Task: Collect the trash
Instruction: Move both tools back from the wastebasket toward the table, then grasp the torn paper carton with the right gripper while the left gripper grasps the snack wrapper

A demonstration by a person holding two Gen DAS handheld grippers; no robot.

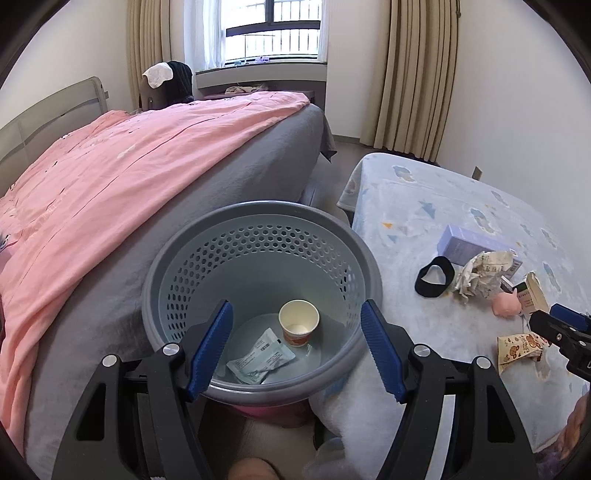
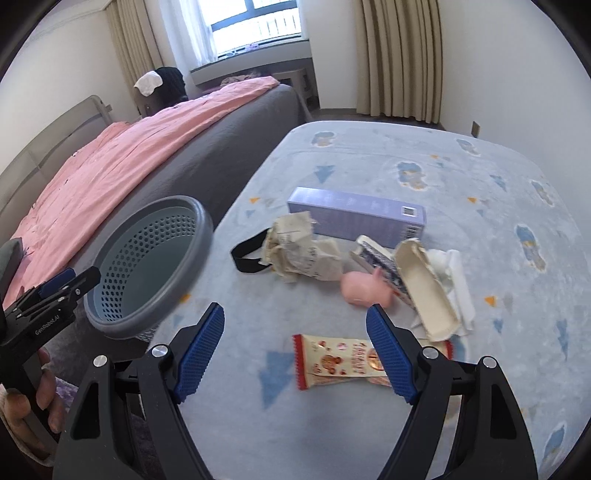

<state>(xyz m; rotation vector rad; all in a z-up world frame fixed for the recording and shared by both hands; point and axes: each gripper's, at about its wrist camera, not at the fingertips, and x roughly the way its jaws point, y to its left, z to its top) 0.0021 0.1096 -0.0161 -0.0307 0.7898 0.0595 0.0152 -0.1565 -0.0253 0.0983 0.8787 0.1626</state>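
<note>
**Bedroom, one basket, two spread grippers**

A bedroom with a barred window (image 1: 271, 33), beige curtains (image 1: 417, 74) and a grey bed (image 1: 236, 173) under a pink quilt (image 1: 122, 166); beside the bed stands a low table covered by a pale blue patterned blanket (image 2: 424, 155).

One grey perforated basket (image 1: 258, 214) sits between bed and table. Two pieces of trash lie in it: one paper cup (image 1: 298, 322), upright, and one flat grey sachet (image 1: 262, 356) just beside it. Only the left wrist view shows them; the right wrist view sees the basket's wall and rim but not its floor.

On the blanket, counted in the right wrist view: one lilac carton (image 2: 356, 216), one black band (image 2: 249, 254), one crumpled paper wad (image 2: 299, 251) touching the band, one pink toy (image 2: 364, 290), one opened small box (image 2: 424, 291) on white tissue (image 2: 456, 273), and one snack wrapper (image 2: 343, 363). The left wrist view crowds these against its right edge and shows no tissue.

The left gripper (image 1: 297, 350) hangs over the basket, jaws spread, nothing between them. The right gripper (image 2: 295, 354) hangs over the snack wrapper, jaws spread wide; the right pad overlaps the wrapper's end in the picture, and whether it touches cannot be told. A hand (image 2: 37, 398) holding the left gripper shows only in the right wrist view.
</note>
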